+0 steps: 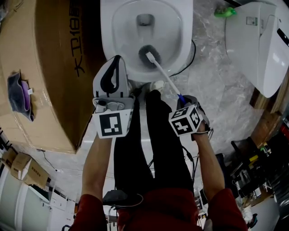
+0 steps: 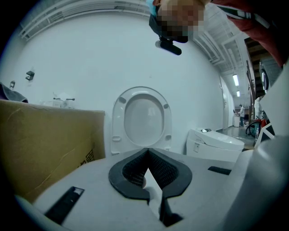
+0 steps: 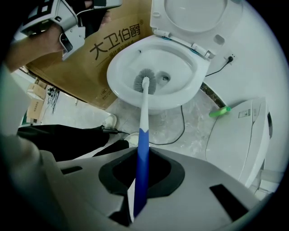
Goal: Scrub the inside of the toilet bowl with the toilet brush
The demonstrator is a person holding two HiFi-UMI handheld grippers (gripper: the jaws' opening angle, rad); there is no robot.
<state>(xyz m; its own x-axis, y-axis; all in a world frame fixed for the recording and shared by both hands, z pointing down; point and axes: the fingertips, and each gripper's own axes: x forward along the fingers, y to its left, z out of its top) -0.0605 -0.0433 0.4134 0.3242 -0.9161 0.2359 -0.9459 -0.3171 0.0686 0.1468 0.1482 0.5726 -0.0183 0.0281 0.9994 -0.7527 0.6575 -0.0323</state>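
Note:
The white toilet bowl [image 1: 107, 41] stands open at the top of the head view, its lid raised [image 2: 142, 118]. The toilet brush's grey bristle head [image 1: 147, 57] rests inside the bowl near the front wall, below the drain. Its white handle [image 1: 165, 77] slants down-right to a blue grip [image 3: 141, 173]. My right gripper [image 1: 181, 100] [image 3: 140, 155] is shut on that blue grip. My left gripper [image 1: 116, 62] [image 2: 146, 157] is shut and holds nothing, and hovers by the bowl's near left rim, pointing up at the lid.
A large cardboard box [image 1: 43, 67] stands close at the toilet's left, a purple-grey cloth [image 1: 20, 94] on it. A second toilet [image 1: 262, 45] sits at the right, with a green object [image 1: 224, 12] on the marble floor. A black cable [image 1: 193, 53] runs beside the bowl. The person's black-clad legs [image 1: 135, 149] stand before it.

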